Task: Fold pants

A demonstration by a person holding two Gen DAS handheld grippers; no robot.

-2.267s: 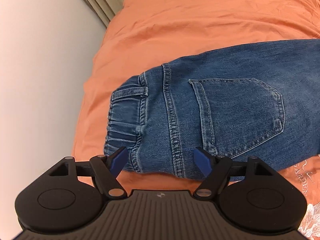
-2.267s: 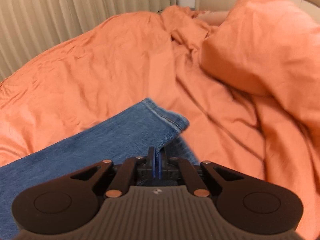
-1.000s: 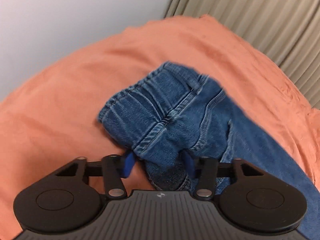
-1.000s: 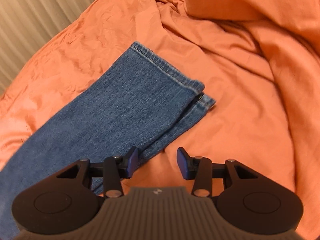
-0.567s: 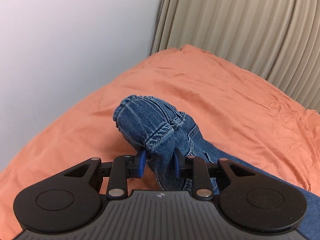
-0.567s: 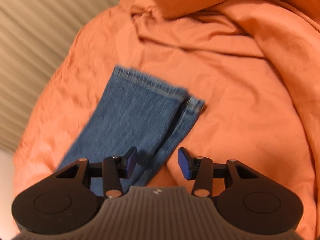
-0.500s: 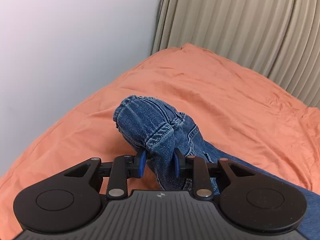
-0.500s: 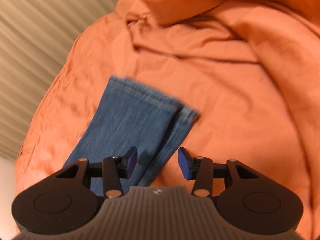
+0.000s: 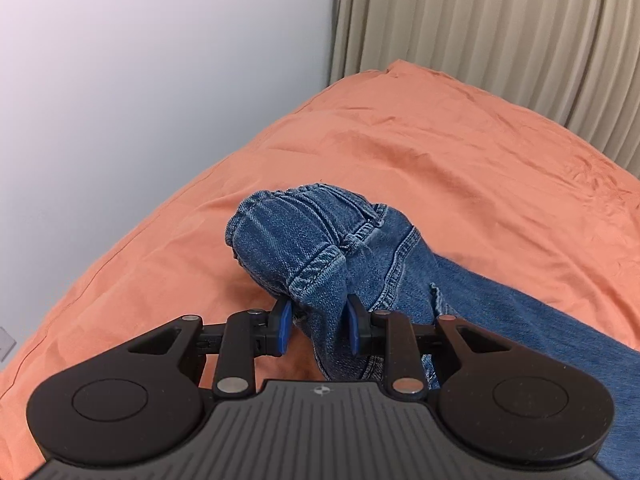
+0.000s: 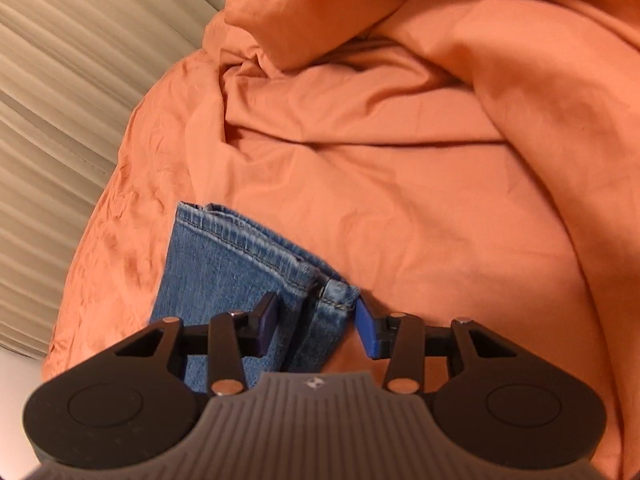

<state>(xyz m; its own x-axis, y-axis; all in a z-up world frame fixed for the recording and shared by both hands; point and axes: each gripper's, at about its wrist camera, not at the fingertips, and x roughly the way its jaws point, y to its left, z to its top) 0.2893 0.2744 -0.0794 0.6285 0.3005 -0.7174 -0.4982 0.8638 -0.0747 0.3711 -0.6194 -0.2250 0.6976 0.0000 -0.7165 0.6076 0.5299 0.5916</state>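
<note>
The left gripper (image 9: 316, 322) has the waist end of the jeans (image 9: 320, 248) bunched between its blue pads, clamped on a thick wad of denim near the waistband, with the fabric humped up off the orange bedcover (image 9: 460, 168). From that clamp the jeans run away to the right and toward the near edge of the view, one long blue band across the bed.

Over at the other end, the right gripper (image 10: 316, 318) hovers low over the leg cuffs (image 10: 256, 252). Its jaws are about half apart and closing, and the two stacked hems sit between them, but the pads are not pressing yet: the right pad stands just beside the lower cuff's edge, the left pad over the upper leg. The legs lie one on the other, slightly offset, the hems pointing to the far side, the length running back under the tool toward the near left.

So the long axis stretches straight from one tool to the other, each hand at its own end. The fold probably turns on the right one catching both hems together; the offset lower cuff could slip out.
</note>
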